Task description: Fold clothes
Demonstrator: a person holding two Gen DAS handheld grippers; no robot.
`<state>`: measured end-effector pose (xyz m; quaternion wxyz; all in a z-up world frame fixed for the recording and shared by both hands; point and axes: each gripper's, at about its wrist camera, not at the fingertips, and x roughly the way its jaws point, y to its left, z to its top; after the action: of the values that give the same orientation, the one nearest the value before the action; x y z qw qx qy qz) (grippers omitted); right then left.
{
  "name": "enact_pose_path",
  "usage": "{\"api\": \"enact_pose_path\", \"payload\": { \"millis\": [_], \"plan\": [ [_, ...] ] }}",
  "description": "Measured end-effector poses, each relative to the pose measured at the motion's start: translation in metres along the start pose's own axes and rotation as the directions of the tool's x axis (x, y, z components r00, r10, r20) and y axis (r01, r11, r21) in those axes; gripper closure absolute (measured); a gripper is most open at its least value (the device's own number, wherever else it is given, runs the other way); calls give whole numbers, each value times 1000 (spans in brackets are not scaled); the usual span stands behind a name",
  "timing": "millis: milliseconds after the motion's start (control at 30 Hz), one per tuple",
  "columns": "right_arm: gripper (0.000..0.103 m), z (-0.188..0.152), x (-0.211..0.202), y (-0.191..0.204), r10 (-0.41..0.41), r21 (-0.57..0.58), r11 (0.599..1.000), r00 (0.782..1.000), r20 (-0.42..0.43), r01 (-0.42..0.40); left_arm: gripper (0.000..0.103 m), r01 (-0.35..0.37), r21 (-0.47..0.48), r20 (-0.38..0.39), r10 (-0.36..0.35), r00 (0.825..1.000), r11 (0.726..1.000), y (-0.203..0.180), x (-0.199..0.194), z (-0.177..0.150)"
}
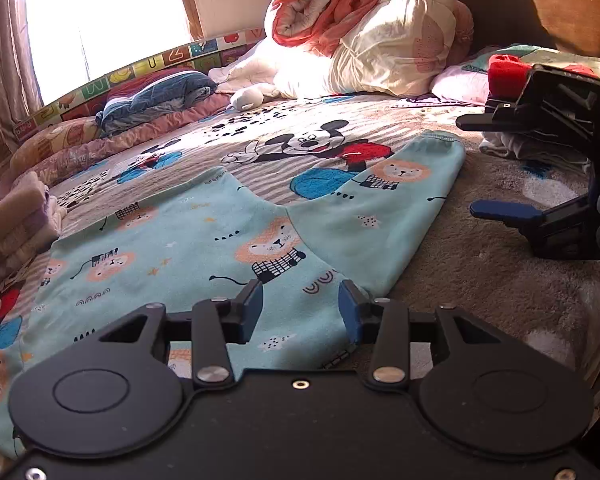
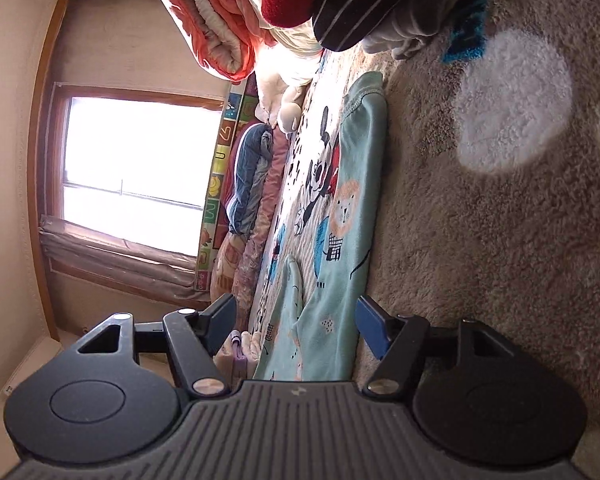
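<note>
Left wrist view: the left gripper is spread, empty, hovering over the waist end of the teal pants, which lie flat on the blanket. The right gripper hangs spread beside the pants' right leg.

Right wrist view: rolled sideways, the right gripper is spread, straddling the pants edge without pinching. Folded clothes lie behind.
</note>
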<state>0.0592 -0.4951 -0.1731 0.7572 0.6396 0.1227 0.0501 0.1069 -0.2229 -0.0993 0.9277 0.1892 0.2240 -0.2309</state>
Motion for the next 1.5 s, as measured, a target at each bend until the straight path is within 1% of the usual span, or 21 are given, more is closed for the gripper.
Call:
{"api": "enact_pose_path", "payload": {
  "millis": [33,133,267,400,533,600,800,1067,1333,1400,1500],
  "plan": [
    [36,2,-4,-1,7,10,1000,1000,6,-7,57,-1,29,2,1,1000,1000,-6,1,4],
    [35,10,-13,-4,20,37,999,999,34,-21,54,4,136,10,-6,1000,991,-29,5,13],
    [33,24,-26,-10,19,58,998,997,74,-23,52,27,260,-2,-27,1000,965,-61,16,17],
    [33,35,-36,-19,24,88,996,995,95,-33,51,37,347,-5,-37,999,937,-89,26,23],
    [31,44,-46,-19,20,69,997,991,130,-29,51,48,373,-26,-41,999,926,-104,39,34],
    [29,48,-52,-19,16,57,998,989,148,-25,51,43,401,-28,-35,999,915,-112,47,41],
    [29,57,-62,-24,8,63,998,980,200,-21,51,22,458,-42,-4,999,889,-132,72,57],
    [29,66,-69,-31,-8,90,996,955,298,-20,51,-42,561,-5,54,999,827,-162,108,75],
    [29,74,-74,-37,-25,118,993,921,389,-23,52,-130,649,40,137,990,750,-194,146,91],
    [29,75,-73,-37,-27,128,991,915,403,-27,52,-146,658,47,153,987,738,-198,154,96],
    [29,77,-70,-38,-29,136,990,912,410,-30,53,-157,660,45,170,984,734,-203,166,104]
  ]
}}
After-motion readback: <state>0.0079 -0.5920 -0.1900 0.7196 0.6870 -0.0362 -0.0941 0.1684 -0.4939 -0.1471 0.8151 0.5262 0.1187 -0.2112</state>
